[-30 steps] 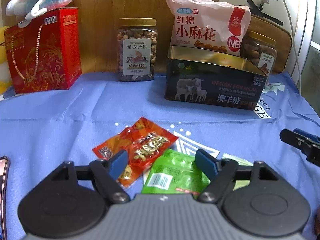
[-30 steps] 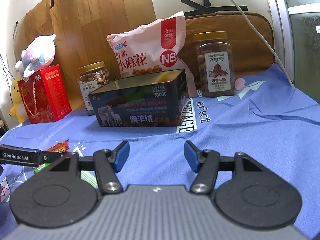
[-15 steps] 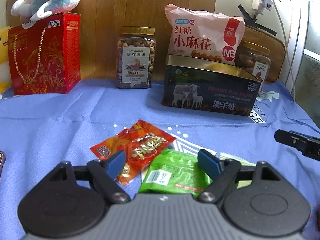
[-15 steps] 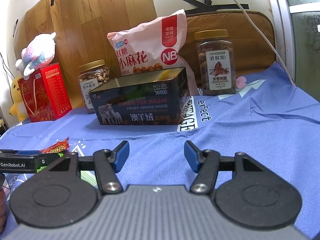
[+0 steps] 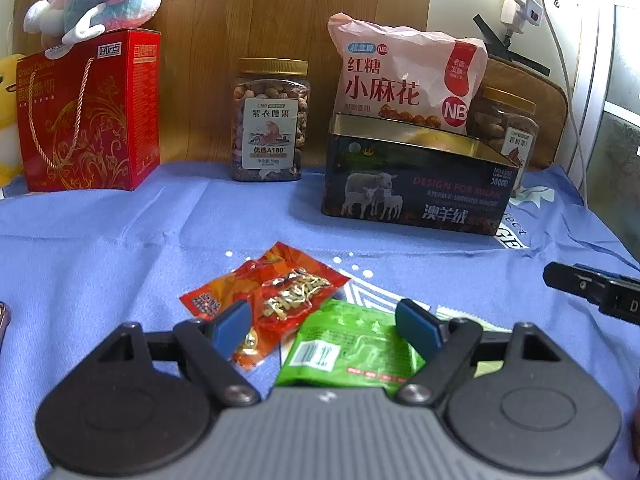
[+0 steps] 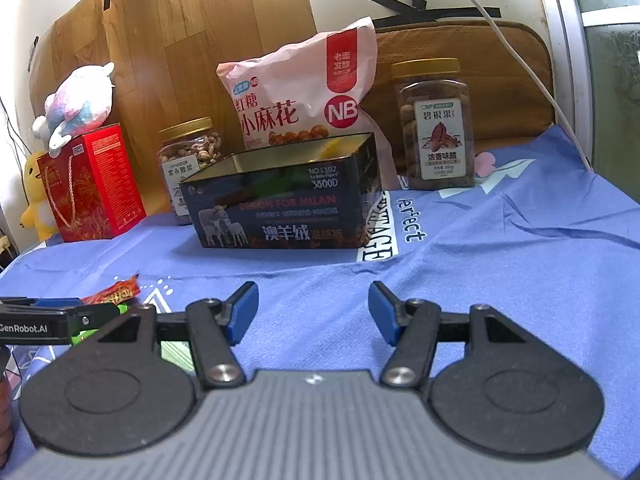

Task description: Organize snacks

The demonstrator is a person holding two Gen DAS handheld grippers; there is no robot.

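Note:
A red snack packet (image 5: pixel 276 296) and a green snack packet (image 5: pixel 352 350) lie on the blue cloth, just in front of my open left gripper (image 5: pixel 326 330); the green one sits between its fingers. A dark open tin box (image 5: pixel 412 184) with sheep on it stands behind them; it also shows in the right wrist view (image 6: pixel 288 200). My right gripper (image 6: pixel 312 316) is open and empty above the cloth, in front of the box. The red packet's end (image 6: pixel 116 290) shows at the left of that view.
Along the back stand a red gift box (image 5: pixel 88 116) with a plush toy, a nut jar (image 5: pixel 270 120), a pink snack bag (image 5: pixel 400 80) and a second jar (image 6: pixel 436 128). A wooden board and wall close off the back.
My left gripper has drawn back and risen slightly, so the packets sit a bit further ahead. The right gripper has barely moved. Both stay open.

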